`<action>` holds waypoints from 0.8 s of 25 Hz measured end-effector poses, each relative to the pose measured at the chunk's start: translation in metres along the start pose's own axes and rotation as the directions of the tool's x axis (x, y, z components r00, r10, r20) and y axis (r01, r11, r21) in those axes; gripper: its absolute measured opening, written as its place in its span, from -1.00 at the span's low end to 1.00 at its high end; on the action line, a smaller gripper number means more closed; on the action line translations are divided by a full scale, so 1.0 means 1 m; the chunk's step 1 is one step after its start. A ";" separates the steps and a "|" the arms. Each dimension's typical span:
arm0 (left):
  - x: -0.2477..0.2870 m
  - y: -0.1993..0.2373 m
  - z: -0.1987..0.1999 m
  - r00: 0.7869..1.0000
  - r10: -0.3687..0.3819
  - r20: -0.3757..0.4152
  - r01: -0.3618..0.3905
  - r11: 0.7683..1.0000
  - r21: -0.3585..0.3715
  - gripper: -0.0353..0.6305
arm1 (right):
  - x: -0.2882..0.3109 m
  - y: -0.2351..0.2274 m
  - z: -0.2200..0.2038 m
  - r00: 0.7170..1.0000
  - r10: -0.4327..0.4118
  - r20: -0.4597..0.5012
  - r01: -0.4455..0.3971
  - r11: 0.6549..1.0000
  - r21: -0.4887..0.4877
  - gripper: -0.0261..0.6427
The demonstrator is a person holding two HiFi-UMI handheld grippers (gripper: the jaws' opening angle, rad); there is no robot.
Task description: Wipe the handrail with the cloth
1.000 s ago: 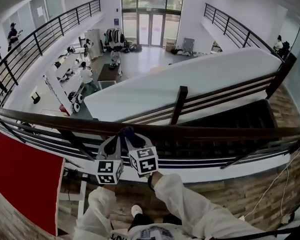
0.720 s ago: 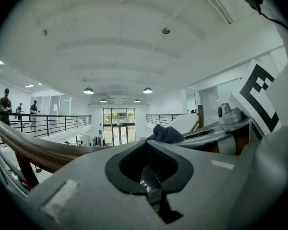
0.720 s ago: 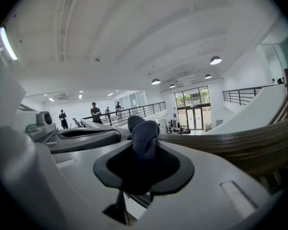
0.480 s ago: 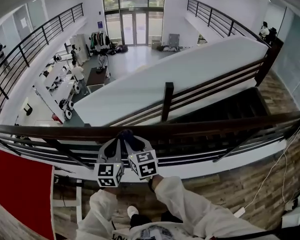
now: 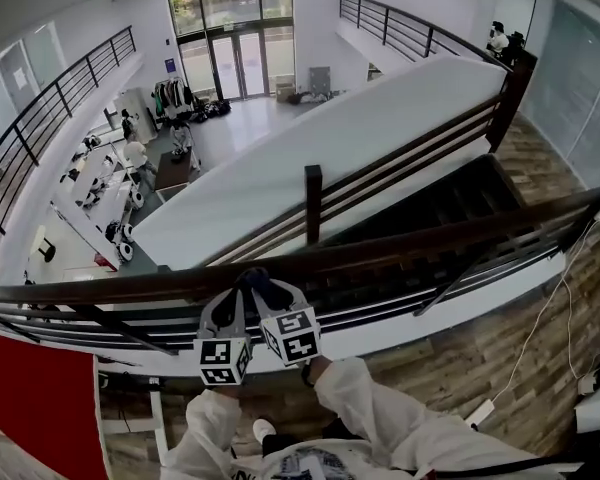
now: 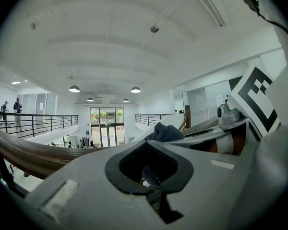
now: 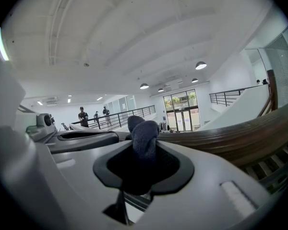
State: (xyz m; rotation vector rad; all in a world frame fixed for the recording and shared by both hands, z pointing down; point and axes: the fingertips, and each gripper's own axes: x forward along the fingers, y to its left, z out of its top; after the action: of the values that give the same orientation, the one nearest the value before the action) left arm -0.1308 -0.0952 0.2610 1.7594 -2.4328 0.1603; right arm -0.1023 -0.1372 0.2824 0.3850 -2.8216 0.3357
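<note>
A dark wooden handrail (image 5: 430, 236) crosses the head view, rising to the right. On top of it, at centre, sits a dark blue cloth (image 5: 260, 284). My right gripper (image 5: 267, 292) is shut on it; in the right gripper view the cloth (image 7: 144, 131) stands up out of the right gripper (image 7: 143, 162), beside the handrail (image 7: 230, 133). My left gripper (image 5: 236, 292) rests close on the left, its tip against the cloth. In the left gripper view the left gripper (image 6: 149, 169) has its jaws hidden by its own body. A bluish sliver shows there, and the cloth (image 6: 165, 132) bulges beyond, above the handrail (image 6: 24, 155).
Metal bars (image 5: 400, 303) run under the handrail, with an open drop to a lower floor behind. A stair rail with a dark post (image 5: 312, 203) descends beyond. A red panel (image 5: 30, 398) lies at lower left. A thin cable (image 5: 570, 298) trails on the wooden floor at right.
Both grippers and the cloth have slid rightwards along the handrail: the stair post and red panel have shifted left behind them. The grip on the cloth looks the same.
</note>
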 end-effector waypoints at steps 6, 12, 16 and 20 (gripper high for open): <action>0.020 -0.041 0.001 0.999 -0.042 -0.003 0.042 0.999 0.011 -0.90 | -0.021 -0.035 0.000 1.000 -0.025 0.014 0.025 1.000 0.000 -0.62; 0.037 -0.079 0.004 0.996 -0.086 -0.003 0.086 0.996 0.015 -0.90 | -0.041 -0.065 0.001 0.998 -0.050 0.022 0.050 0.999 0.001 -0.62; 0.050 -0.100 0.008 0.995 -0.105 0.000 0.105 0.994 0.015 -0.90 | -0.054 -0.088 0.002 0.997 -0.070 0.028 0.070 0.998 0.005 -0.62; 0.061 -0.122 0.014 0.992 -0.129 0.009 0.129 0.992 0.017 -0.90 | -0.071 -0.113 0.003 0.994 -0.100 0.035 0.100 0.995 0.009 -0.62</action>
State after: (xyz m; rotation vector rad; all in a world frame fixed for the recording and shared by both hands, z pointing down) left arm -0.0339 -0.1924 0.2587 1.9215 -2.3211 0.1582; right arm -0.0038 -0.2279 0.2800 0.5367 -2.8231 0.3205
